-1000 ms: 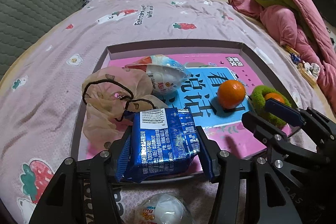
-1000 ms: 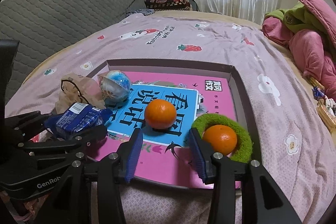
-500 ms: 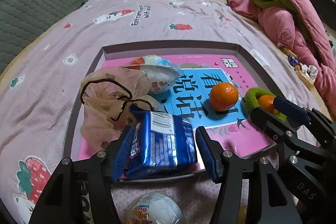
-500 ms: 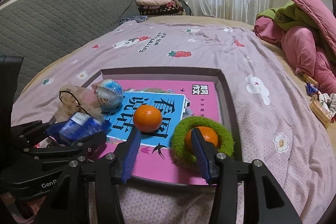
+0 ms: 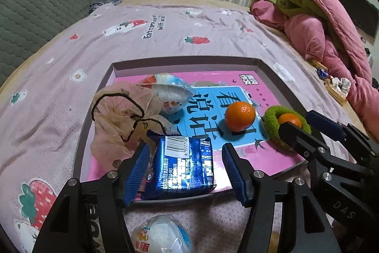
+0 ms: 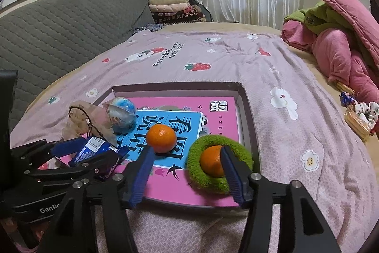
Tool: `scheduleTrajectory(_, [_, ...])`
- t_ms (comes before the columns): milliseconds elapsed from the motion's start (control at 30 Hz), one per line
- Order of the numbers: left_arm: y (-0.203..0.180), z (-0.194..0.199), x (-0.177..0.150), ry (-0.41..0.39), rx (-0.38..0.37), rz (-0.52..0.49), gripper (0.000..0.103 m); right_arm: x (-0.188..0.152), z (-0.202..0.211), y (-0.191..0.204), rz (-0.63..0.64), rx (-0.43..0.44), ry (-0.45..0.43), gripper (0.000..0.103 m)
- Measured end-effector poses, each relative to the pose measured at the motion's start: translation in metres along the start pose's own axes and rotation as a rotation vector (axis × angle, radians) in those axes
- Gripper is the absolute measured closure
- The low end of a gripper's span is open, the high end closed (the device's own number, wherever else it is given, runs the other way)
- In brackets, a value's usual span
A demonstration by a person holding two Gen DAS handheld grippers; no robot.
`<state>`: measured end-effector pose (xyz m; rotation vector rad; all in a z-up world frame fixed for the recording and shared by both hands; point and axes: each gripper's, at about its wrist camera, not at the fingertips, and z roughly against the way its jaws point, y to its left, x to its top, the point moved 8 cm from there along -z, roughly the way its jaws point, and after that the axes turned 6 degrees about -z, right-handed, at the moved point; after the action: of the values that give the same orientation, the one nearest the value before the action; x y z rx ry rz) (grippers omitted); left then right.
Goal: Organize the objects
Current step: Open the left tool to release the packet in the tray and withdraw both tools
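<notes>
Blue foil snack packet [image 5: 182, 167] lies on the shallow grey tray's [image 5: 184, 63] near edge between the left gripper's [image 5: 183, 173] just-widening, non-pressing jaws, release nearly done; right gripper [image 6: 187, 172] also opening, empty; next, withdraw clear.

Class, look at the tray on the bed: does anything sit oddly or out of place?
Yes. One orange sits inside a green fuzzy ring, and a wrapped ball lies outside the tray on the bedspread.
</notes>
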<state>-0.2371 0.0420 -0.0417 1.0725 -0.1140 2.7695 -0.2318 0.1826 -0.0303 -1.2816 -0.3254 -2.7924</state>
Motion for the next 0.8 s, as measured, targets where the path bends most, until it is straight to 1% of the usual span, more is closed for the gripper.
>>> scheduleTrajectory(267, [0.000,0.010,0.002,-0.027,0.001,-0.013,0.038,0.004,0.006,0.003,-0.005,0.011,-0.020,0.041])
scheduleTrajectory(400, [0.003,0.020,0.003,-0.054,0.003,-0.008,0.032,0.006,0.013,0.007,-0.001,0.015,-0.041,0.039])
scheduleTrajectory(667, [0.007,0.037,0.005,-0.099,0.004,-0.008,0.031,0.009,0.025,0.014,0.017,0.024,-0.074,0.038])
scheduleTrajectory(800, [0.010,0.043,0.005,-0.113,0.002,0.014,0.030,0.008,0.033,0.015,0.035,0.016,-0.091,0.034])
